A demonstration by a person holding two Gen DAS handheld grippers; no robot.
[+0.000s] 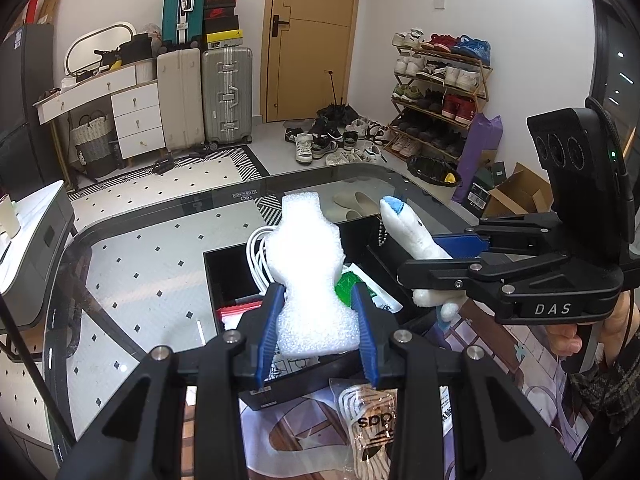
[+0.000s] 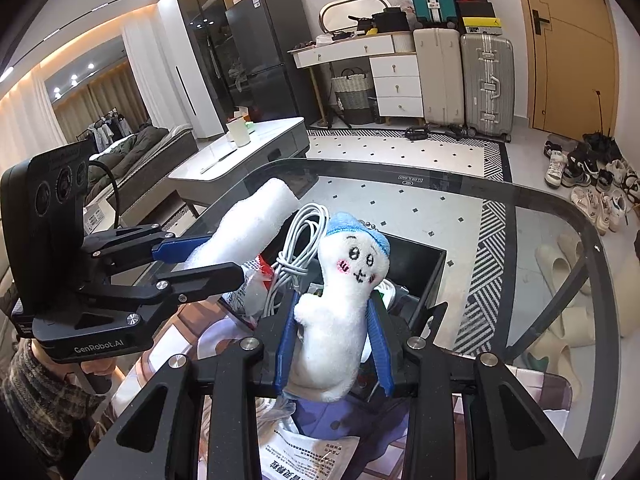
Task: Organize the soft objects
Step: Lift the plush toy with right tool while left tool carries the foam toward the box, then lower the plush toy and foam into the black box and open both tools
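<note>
My left gripper (image 1: 318, 332) is shut on a white foam piece (image 1: 308, 276) and holds it upright above a black box (image 1: 228, 276) on the glass table. My right gripper (image 2: 334, 344) is shut on a white plush toy (image 2: 348, 300) with a blue cap and a drawn face. In the left wrist view the plush toy (image 1: 412, 236) sits in the right gripper (image 1: 436, 264) just right of the foam, over the box. In the right wrist view the foam (image 2: 248, 228) sits in the left gripper (image 2: 208, 260) to the left.
The black box (image 2: 424, 268) holds a coiled white cable (image 2: 296, 252), a green packet (image 1: 346, 286) and red-and-white packets. A clear Adidas bag (image 1: 372, 420) and a printed sheet (image 2: 308, 456) lie near me. The glass table's rim (image 2: 400, 168) curves beyond.
</note>
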